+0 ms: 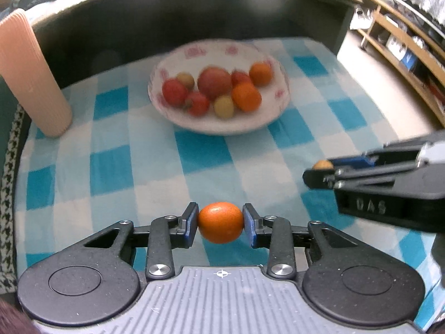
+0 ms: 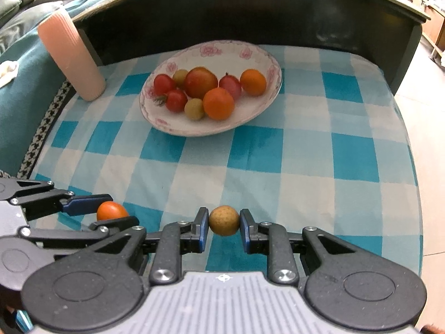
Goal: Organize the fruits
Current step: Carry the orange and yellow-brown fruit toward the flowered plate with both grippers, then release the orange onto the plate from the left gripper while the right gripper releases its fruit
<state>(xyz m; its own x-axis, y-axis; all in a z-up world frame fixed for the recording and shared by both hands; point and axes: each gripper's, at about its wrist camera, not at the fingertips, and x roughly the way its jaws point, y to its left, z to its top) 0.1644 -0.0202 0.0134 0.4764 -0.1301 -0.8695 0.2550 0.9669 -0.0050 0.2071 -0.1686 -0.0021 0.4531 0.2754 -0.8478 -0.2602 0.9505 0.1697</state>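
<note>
**Fruits: two in the grippers, the rest on the plate**

Fruits are mostly piled on the white plate (image 2: 258,111) with the pink flower rim, which sits toward the back of the blue and white checked cloth (image 2: 306,167). On it there's a big reddish apple (image 2: 200,82), two oranges (image 2: 218,103) (one in front of the apple, one off to its right), a few small red tomatoes (image 2: 176,100) and two little yellowish fruits (image 2: 194,108), all bunched up and touching each other.

The left gripper (image 1: 221,222) is clamped on a small orange fruit (image 1: 221,222), blue pads pressing on both sides, held above the cloth near the front edge. The right gripper (image 2: 224,220) is clamped on a small brown round fruit (image 2: 224,220) the same way, pads tight on either side. The two grippers are just beside each other, both well short of the plate and tilted down toward the cloth.

A ribbed pink cup (image 2: 73,55) stands upright at the back left corner of the cloth, apart from the plate. Behind everything runs a dark curved wall (image 2: 250,19). The left wrist view is a bit blurry around the plate, so I can't tell what kind the yellowish fruits are.
</note>
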